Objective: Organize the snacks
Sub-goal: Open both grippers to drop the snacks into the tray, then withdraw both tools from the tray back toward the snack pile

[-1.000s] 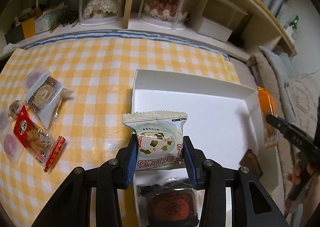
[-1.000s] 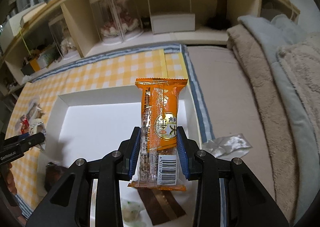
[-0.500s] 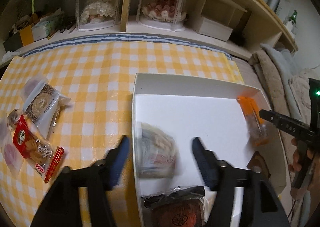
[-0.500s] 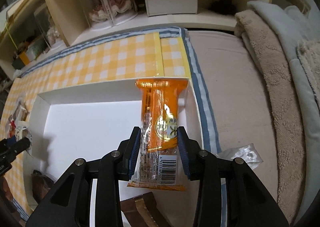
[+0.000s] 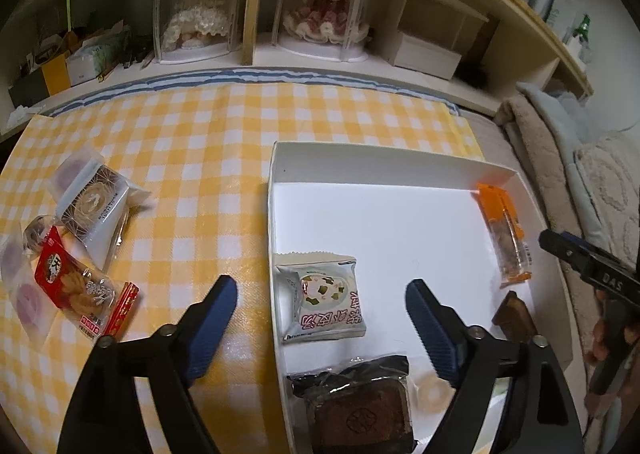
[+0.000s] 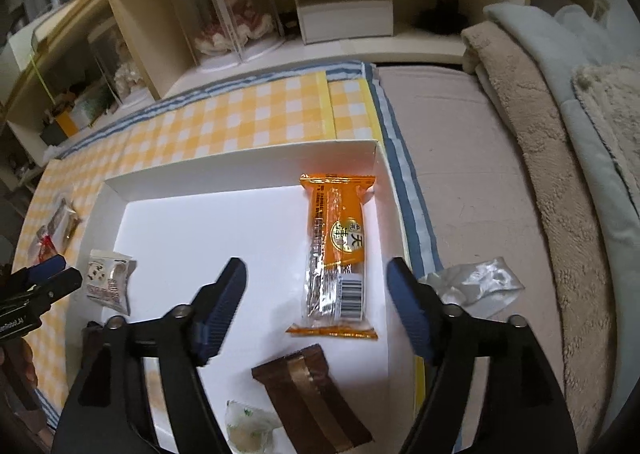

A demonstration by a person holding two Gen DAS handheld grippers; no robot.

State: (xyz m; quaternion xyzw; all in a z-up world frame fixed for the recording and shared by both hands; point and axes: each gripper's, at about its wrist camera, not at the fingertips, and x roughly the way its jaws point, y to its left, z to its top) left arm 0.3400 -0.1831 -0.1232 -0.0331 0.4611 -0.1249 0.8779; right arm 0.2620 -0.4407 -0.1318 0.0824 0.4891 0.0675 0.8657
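Observation:
A white tray (image 5: 400, 162) lies on the yellow checked cloth (image 5: 200, 158). In it, a pale green snack packet (image 5: 324, 294) rests by the left wall, free between the opening jaws of my left gripper (image 5: 320, 304). The orange snack bar (image 6: 338, 250) lies flat by the tray's (image 6: 240, 170) right wall, untouched between the opening jaws of my right gripper (image 6: 316, 286). That bar (image 5: 505, 234) and the right gripper's fingers (image 5: 576, 254) show at the right of the left wrist view. The green packet (image 6: 108, 280) and left gripper's fingers (image 6: 48, 282) show at left in the right wrist view.
A dark pastry pack (image 5: 356, 402), a brown bar (image 6: 312, 394) and a small clear-wrapped sweet (image 5: 432, 390) also lie in the tray. Several wrapped snacks (image 5: 80, 246) sit on the cloth at left. An empty clear wrapper (image 6: 472, 286) lies right of the tray. Shelves with doll cases (image 5: 256, 14) stand behind; blankets (image 6: 560, 134) at right.
Both grippers went from shut to wide open. The green packet dropped from the left jaws onto the tray floor; the orange bar left the right jaws and lies flat in the tray.

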